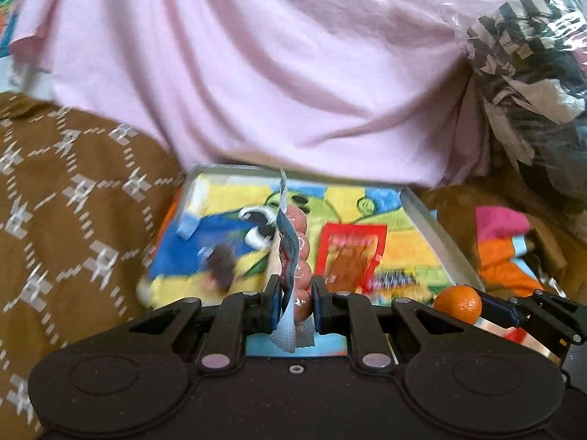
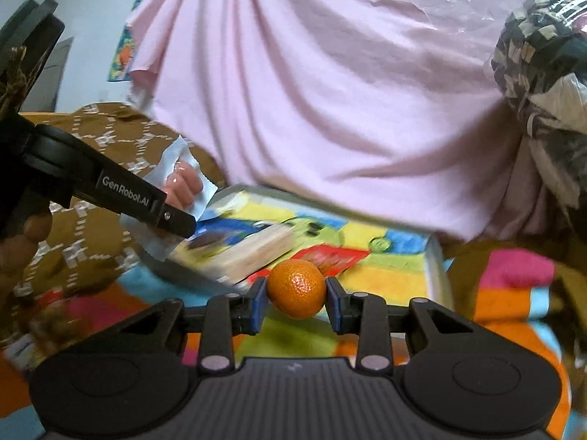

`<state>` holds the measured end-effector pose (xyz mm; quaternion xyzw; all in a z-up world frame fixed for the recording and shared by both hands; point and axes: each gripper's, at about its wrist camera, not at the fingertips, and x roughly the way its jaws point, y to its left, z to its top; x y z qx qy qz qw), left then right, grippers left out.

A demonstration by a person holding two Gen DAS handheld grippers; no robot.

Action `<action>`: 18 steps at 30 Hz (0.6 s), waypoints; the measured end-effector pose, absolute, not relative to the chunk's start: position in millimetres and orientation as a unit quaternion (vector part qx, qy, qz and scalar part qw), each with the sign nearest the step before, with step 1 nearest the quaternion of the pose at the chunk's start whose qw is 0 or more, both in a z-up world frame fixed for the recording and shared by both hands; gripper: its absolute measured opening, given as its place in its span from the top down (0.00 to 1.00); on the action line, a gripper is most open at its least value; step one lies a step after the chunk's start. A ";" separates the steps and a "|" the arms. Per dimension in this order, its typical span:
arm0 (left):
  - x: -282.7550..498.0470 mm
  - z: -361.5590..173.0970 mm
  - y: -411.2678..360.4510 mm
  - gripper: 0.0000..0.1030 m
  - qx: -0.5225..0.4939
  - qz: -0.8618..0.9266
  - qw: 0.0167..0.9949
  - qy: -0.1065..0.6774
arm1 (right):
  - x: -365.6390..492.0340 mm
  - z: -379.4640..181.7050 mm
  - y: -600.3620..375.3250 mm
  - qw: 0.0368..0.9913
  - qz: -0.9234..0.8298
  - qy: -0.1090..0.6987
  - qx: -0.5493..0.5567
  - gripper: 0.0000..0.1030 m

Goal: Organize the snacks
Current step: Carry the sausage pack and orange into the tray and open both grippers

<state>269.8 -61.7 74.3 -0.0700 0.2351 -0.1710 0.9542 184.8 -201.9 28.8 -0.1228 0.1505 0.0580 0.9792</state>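
The left hand-held gripper (image 1: 293, 295) is clamped tight on a clear plastic packet of small pink sausages with a pale blue printed edge (image 1: 293, 256), which stands up between the blue pads, while the right hand-held gripper (image 2: 296, 293) is part-closed on a small round orange mandarin (image 2: 296, 283), its pads pressing on both sides of the fruit. Both loads hang above the near edge of a shallow grey-rimmed tray lined with a bright patchwork print (image 1: 436, 231), where a red foil snack sachet (image 1: 352, 253) and a blue snack packet (image 1: 205, 242) already lie; the pictures are blurred, so finer detail is unsure. The step in hand looks like carrying both items to their spots. It would go best with the sausage packet kept upright so its loose top does not snag, and the mandarin held level, since a round fruit can roll once let go. Open room lies in the tray's yellow-green middle. The pink draped cloth (image 1: 275, 73) overhangs the far rim, the brown patterned fabric (image 1: 73, 201) crowds the left side, and the two grippers are near each other.
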 end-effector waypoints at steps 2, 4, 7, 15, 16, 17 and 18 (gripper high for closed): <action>285.7 77.0 -70.6 0.83 -0.066 -0.177 0.953 0.236 | 202.6 30.2 -206.9 0.979 0.049 0.154 -0.124 0.64; 298.3 77.5 -82.7 0.83 -0.055 -0.183 0.953 0.234 | 215.9 27.4 -211.0 0.979 0.037 0.154 -0.130 0.64; 312.1 73.0 -96.5 0.83 -0.043 -0.192 0.951 0.240 | 234.0 21.0 -219.2 0.979 0.020 0.160 -0.128 0.64; 340.7 55.1 -112.7 0.83 -0.064 -0.204 0.937 0.278 | 245.4 -0.4 -240.2 0.976 0.000 0.202 -0.085 0.63; 342.3 53.5 -113.5 0.83 -0.063 -0.203 0.937 0.278 | 244.8 -1.5 -242.4 0.976 -0.002 0.202 -0.079 0.63; 343.9 52.2 -113.9 0.83 -0.063 -0.202 0.936 0.280 | 244.4 -1.7 -244.2 0.977 -0.003 0.202 -0.073 0.63; 345.5 51.0 -114.2 0.82 -0.063 -0.201 0.936 0.282 | 243.9 -1.3 -245.8 0.977 -0.004 0.202 -0.069 0.63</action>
